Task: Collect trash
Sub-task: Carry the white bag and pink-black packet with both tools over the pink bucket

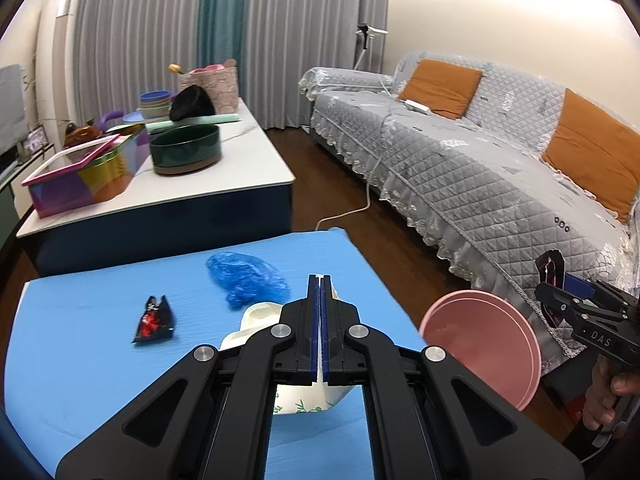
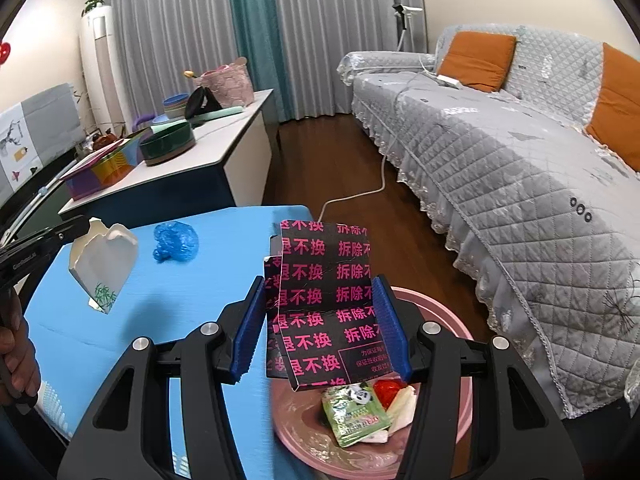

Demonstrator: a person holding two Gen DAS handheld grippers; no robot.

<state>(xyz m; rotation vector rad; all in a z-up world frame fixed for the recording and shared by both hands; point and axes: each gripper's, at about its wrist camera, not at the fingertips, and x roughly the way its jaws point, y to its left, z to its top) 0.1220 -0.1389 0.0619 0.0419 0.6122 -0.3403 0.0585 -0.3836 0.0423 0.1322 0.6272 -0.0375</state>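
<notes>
the left gripper [image 1: 321,328] has its two blue pads pressed on a thin wall of a torn white paper box [image 1: 256,322], pinching it. in the right wrist view the same white paper box [image 2: 105,266] hangs up in the air above the blue worktop [image 2: 192,292], and it has little green leaves printed near its bottom corner. the right gripper [image 2: 320,332] is spread wide with a black card with pink writing [image 2: 324,304] standing between its blue pads; the card touches the right pad, and i cannot tell if the left pad touches it. this card is right over the pink bin [image 2: 452,328], which sits just beside the blue worktop, on its sofa side. inside the pink bin lie a green packet with a panda [image 2: 354,414], a bit of red wrapper [image 2: 388,392] and some white paper [image 2: 402,406]. on the blue worktop [image 1: 100,360] a crumpled blue plastic bag [image 1: 248,280] lies near the far edge, and a small black and red wrapper [image 1: 154,320] lies nearer, to the left of the bag. from the left wrist view the pink bin [image 1: 484,344] shows past the worktop's right edge, with the right gripper [image 1: 560,292] above it. beyond the blue worktop is a white table [image 1: 240,176] with a dark green bowl [image 1: 186,150] on it, and a grey sofa [image 1: 480,184] with orange cushions.
</notes>
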